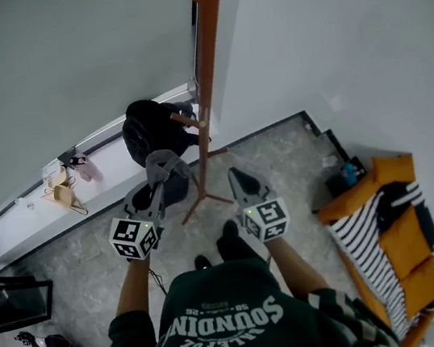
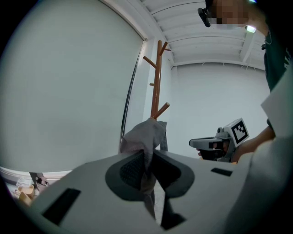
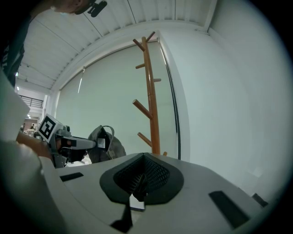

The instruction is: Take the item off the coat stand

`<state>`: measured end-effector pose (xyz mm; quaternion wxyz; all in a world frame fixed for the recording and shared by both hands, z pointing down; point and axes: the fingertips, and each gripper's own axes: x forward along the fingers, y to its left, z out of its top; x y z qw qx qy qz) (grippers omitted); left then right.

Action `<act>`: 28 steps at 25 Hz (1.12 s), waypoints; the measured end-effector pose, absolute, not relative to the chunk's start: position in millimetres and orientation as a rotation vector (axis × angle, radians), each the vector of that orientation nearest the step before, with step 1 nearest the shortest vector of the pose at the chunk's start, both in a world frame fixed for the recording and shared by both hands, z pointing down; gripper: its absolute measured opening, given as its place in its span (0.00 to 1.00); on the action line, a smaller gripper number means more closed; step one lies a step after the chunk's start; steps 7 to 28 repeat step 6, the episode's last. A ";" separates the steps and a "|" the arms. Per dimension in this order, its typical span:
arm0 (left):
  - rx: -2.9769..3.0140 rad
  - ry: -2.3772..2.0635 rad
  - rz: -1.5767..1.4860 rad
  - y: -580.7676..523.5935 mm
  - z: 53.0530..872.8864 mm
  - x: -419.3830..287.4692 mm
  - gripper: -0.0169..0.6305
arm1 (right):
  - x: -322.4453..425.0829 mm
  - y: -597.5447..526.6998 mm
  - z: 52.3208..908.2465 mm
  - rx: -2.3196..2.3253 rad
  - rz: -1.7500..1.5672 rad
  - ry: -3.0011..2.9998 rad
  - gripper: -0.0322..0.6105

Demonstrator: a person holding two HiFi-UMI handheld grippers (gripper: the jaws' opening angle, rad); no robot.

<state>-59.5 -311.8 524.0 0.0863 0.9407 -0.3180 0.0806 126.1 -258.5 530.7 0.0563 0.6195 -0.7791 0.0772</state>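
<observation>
The person stands facing a wooden coat stand (image 1: 205, 72) in the corner of a pale-walled room, with a hand-held gripper in each hand. The left gripper (image 1: 154, 191) is clamped on a fold of the grey fabric item (image 1: 149, 130). In the left gripper view its jaws pinch the light grey cloth (image 2: 144, 137) between the ribbed pads, and the cloth bunches up above them with a strip trailing down below. The item's darker bulk sits just beyond the gripper's tip, close beside the stand's lower pegs. From the right gripper view it (image 3: 107, 146) shows a strap loop and a small tag and lies to the left of the pole (image 3: 150, 100). Whether any part of it rests on a peg cannot be told. The right gripper (image 1: 238, 180) is held level beside the left one, pointing towards the base of the stand. Its jaws are together with nothing between them (image 3: 141, 180). Behind the stand a white ledge (image 1: 35, 214) runs along the wall with light-coloured hangers (image 1: 63, 193) lying on it. At the right edge of the head view stands an orange sofa (image 1: 392, 247) with striped cushions.
</observation>
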 end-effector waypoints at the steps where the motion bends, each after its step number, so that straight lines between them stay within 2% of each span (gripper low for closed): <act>1: 2.801 -0.949 0.238 -311.8 524.1 -59.5 0.08 | 125.9 -258.2 531.1 1.877 0.238 -2.365 0.05; 28: 2.795 -0.952 0.230 -310.3 526.3 -60.8 0.08 | 126.5 -257.6 533.4 1.883 0.222 -2.363 0.05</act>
